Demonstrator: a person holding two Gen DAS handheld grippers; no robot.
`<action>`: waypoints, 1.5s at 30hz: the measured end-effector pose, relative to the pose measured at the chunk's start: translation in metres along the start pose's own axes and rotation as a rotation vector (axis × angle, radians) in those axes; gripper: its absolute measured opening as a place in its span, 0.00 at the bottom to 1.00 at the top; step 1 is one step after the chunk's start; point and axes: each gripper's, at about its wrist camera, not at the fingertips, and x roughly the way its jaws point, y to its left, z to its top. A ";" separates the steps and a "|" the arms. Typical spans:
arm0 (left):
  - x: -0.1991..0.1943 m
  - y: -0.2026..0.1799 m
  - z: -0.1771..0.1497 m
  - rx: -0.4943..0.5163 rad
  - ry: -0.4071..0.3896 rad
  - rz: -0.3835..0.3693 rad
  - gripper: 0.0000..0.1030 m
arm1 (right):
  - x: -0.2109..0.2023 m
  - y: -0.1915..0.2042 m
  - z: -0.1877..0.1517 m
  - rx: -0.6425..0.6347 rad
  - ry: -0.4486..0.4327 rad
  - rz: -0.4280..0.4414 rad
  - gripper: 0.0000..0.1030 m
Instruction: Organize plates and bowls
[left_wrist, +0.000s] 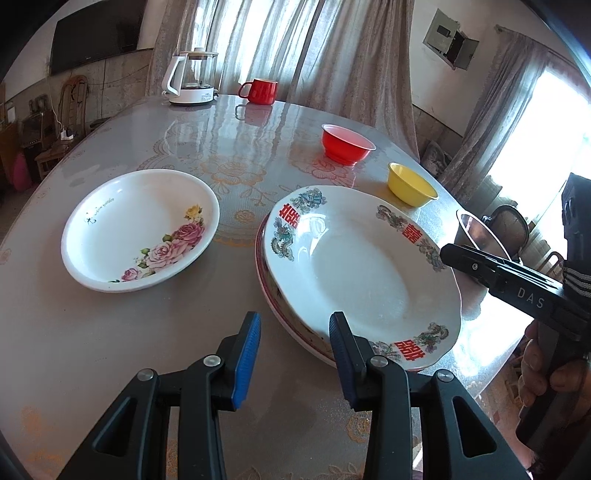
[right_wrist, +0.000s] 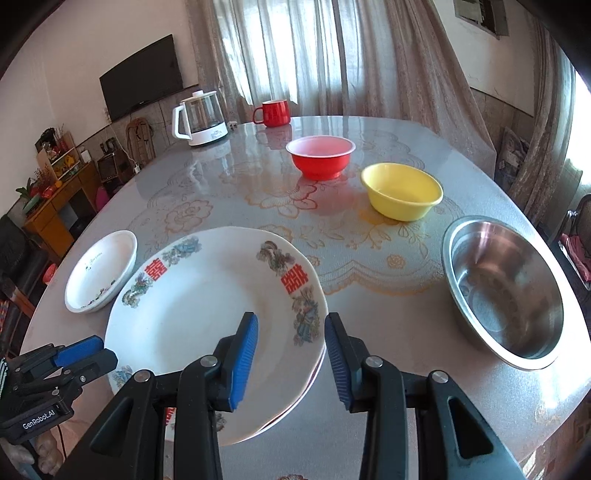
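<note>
A white plate with red characters and dragon prints lies on top of a red-rimmed plate at the table's near side. My left gripper is open at the stack's near-left rim, one finger over the plate and one over the table. My right gripper is open over the stack's right rim, and its pads press on nothing. A rose-print plate lies to the left. Behind stand a red bowl and a yellow bowl.
A steel bowl sits at the right, near the round table's edge. A glass kettle and a red mug stand at the far side. A hand holds each gripper's handle.
</note>
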 end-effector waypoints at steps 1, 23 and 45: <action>-0.001 0.000 0.000 0.000 -0.003 0.008 0.39 | 0.000 0.005 0.000 -0.016 -0.002 0.016 0.36; -0.012 0.071 -0.007 -0.181 0.020 0.143 0.39 | 0.031 0.095 0.012 -0.119 0.120 0.357 0.36; -0.017 0.169 0.041 -0.393 -0.071 0.178 0.32 | 0.134 0.149 0.082 -0.103 0.279 0.378 0.15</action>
